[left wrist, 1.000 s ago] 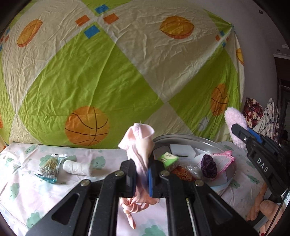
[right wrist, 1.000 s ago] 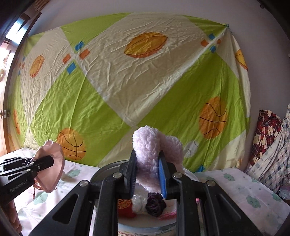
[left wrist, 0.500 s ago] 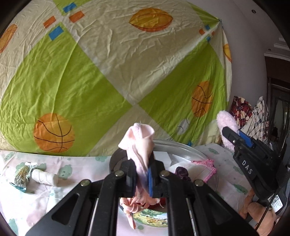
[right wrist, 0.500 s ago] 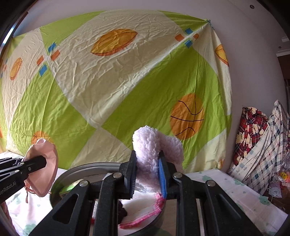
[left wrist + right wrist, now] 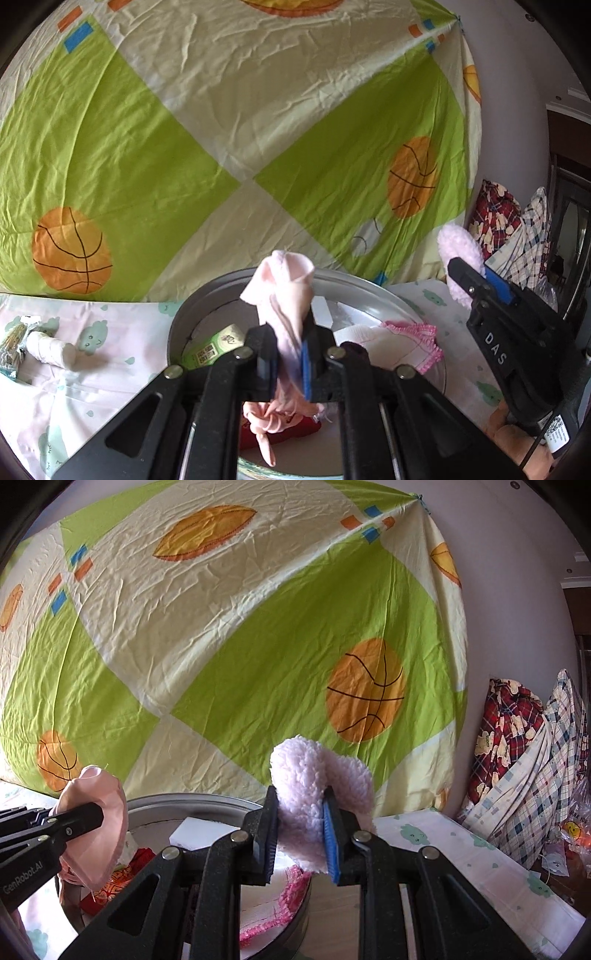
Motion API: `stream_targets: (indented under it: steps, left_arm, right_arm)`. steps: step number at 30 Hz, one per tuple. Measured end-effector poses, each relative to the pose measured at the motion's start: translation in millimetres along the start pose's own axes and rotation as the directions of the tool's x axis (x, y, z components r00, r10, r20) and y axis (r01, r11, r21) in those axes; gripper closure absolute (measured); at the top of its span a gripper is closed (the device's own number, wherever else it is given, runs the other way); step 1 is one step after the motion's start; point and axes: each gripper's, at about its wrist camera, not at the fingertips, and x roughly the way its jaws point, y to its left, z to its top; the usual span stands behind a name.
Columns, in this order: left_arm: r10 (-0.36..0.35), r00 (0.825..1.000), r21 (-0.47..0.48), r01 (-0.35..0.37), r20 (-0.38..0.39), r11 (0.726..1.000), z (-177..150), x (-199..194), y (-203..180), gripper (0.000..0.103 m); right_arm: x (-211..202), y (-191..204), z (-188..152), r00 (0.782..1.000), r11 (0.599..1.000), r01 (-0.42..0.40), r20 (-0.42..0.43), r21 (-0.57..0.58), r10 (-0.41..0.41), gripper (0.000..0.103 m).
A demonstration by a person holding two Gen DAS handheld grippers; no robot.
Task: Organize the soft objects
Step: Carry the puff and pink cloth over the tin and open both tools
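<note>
Nearest the left wrist camera, the left hand-held gripper [image 5: 290, 363] is clenched on a pale pink, thin fabric piece [image 5: 286, 295]; its top stands above the jaws and a knotted end hangs below them, partly hiding what lies underneath. In the right wrist view the right hand-held gripper [image 5: 301, 840] grips a fluffy, pale lilac fleece piece [image 5: 314, 794] that bulges above the blue pads; its lower end is cut off behind the black frame. Of the person, only a bit of a hand [image 5: 517, 439] shows at the lower right edge of the left view, under the right tool.

Both grippers point slightly downward over a round, shallow metal tray [image 5: 369, 286]. Inside it, largely covered by the gripper frames, lie a white cloth with pink crochet edging [image 5: 406, 339], a green printed packet [image 5: 216, 341], something red [image 5: 291, 435] and a dark purple item, too hidden to name.

On the cloud-print surface [image 5: 110, 350], left of the tray, lie a white roll [image 5: 51, 343] and a clear packet cut by the frame edge. Behind hangs a green and cream basketball-print sheet [image 5: 258, 627]; at the far right, plaid bundles [image 5: 524, 760].
</note>
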Motion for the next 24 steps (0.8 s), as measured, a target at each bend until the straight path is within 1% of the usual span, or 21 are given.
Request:
stream_targets:
  steps: [7,15,19,22,24]
  left_arm:
    - [0.004,1.000,0.009,-0.004,-0.028,1.000,-3,15,-4,0.096]
    - [0.026,0.997,0.006,-0.025,-0.069,1.000,-4,32,-4,0.096]
    - [0.040,0.996,0.025,-0.038,-0.080,0.999,-7,37,-6,0.096]
    - [0.047,0.995,0.030,-0.044,-0.090,0.999,-8,40,-6,0.096]
    - [0.050,0.994,0.030,-0.048,-0.097,0.998,-10,41,-5,0.096]
  right_arm:
    - [15,0,-6,0.999,1.000,-0.009,-0.048,0.002,0.009,0.080]
    - [29,3,-13,0.994,1.000,-0.023,-0.104,-0.005,0.022,0.080]
    - [37,5,-16,0.988,0.999,-0.051,-0.143,-0.004,0.050,0.080]
    - [40,7,-17,0.985,0.997,-0.076,-0.157,0.002,0.075,0.080]
    - [41,8,-17,0.982,0.996,-0.095,-0.165,0.002,0.094,0.077]
